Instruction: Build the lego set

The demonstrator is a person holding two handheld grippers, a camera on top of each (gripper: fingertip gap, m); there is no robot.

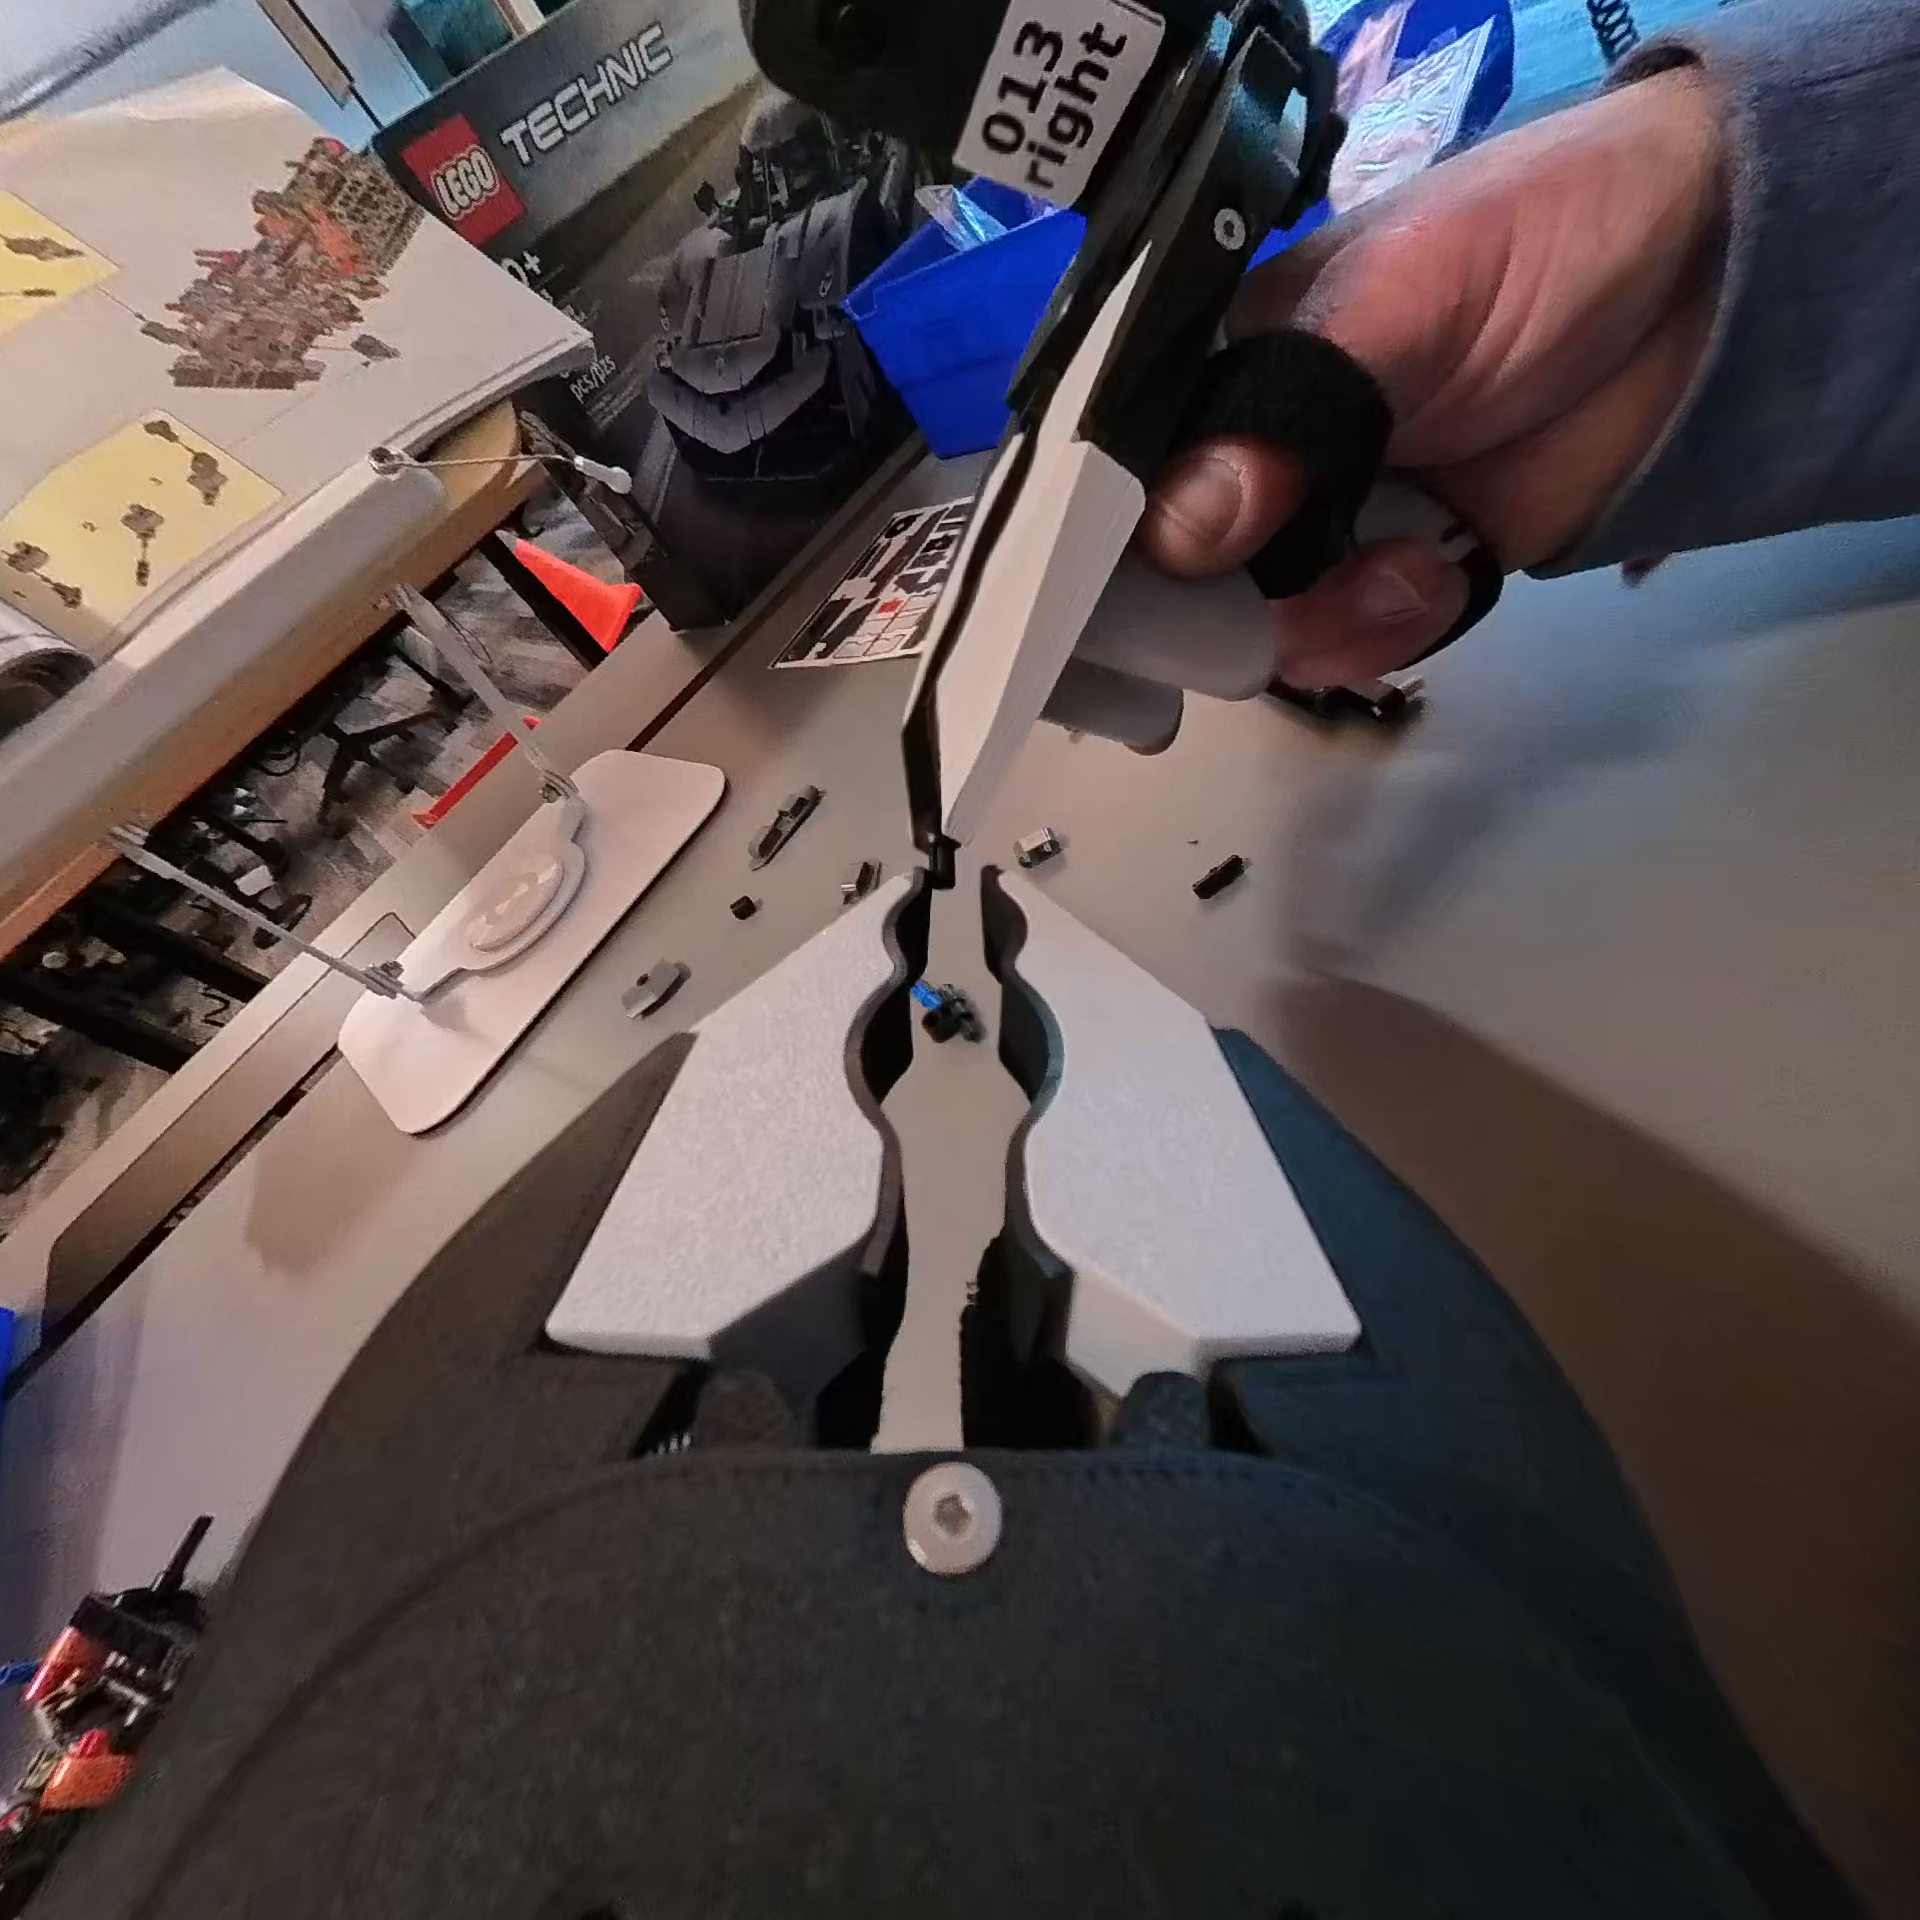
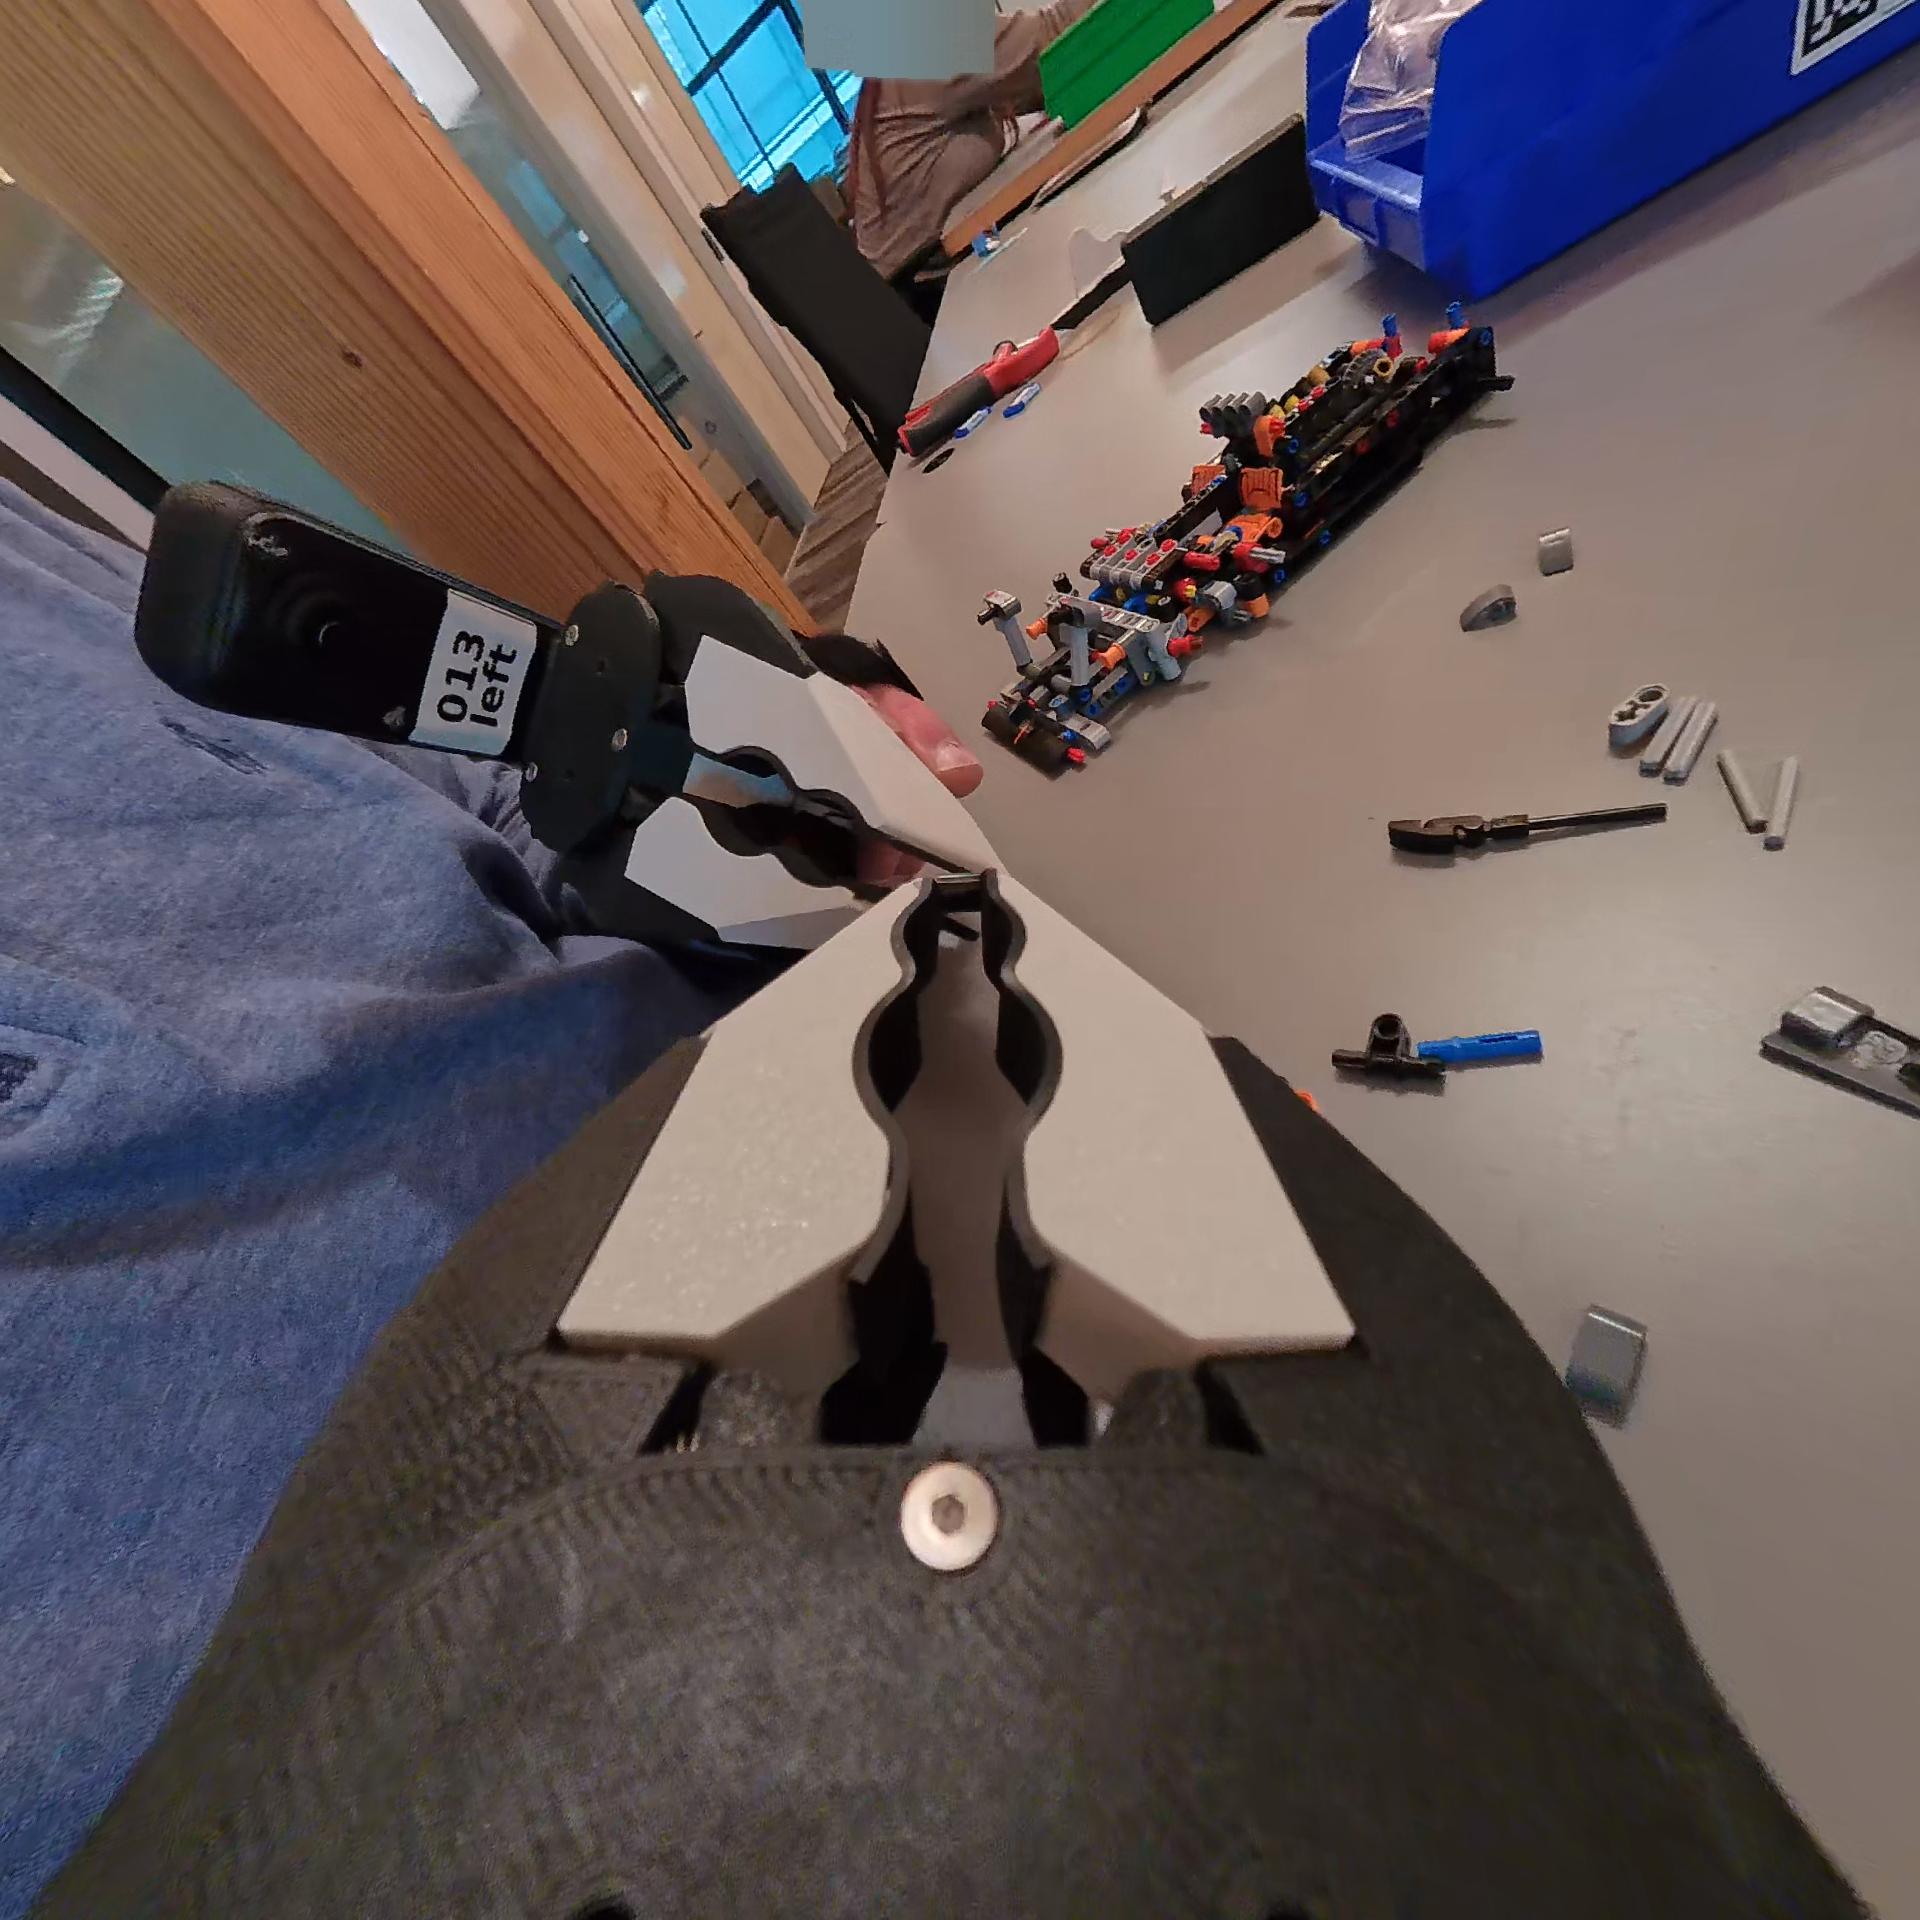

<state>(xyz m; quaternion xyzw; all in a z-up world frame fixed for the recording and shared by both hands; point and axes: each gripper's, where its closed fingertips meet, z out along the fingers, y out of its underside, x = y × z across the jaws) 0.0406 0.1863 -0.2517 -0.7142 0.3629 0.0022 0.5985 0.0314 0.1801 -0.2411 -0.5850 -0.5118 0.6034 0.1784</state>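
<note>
My right gripper [image 2: 958, 885] is shut on a small black lego piece [image 2: 956, 883] at its fingertips. In the left wrist view it [image 1: 940, 840] comes down from above with that piece [image 1: 940, 871] against the tip of my left gripper's left finger. My left gripper [image 1: 954, 883] is narrowly open and holds nothing; its tips meet the right gripper's tips in the right wrist view [image 2: 971, 864]. Both hover above the grey table [image 1: 1558, 935]. A black connector with a blue pin [image 1: 945, 1013] lies on the table under the left fingers. The partly built lego model [image 2: 1247, 540] lies farther off.
An instruction booklet [image 1: 208, 312] on a wire stand, a lego box [image 1: 644, 208] and a sticker sheet [image 1: 894, 582] sit at the back. Small black pieces [image 1: 784, 826], grey axles [image 2: 1683, 738], a black rod piece [image 2: 1517, 826] and a blue bin [image 2: 1610, 135] are on the table. Both grippers' tips are close together, under 4 cm apart.
</note>
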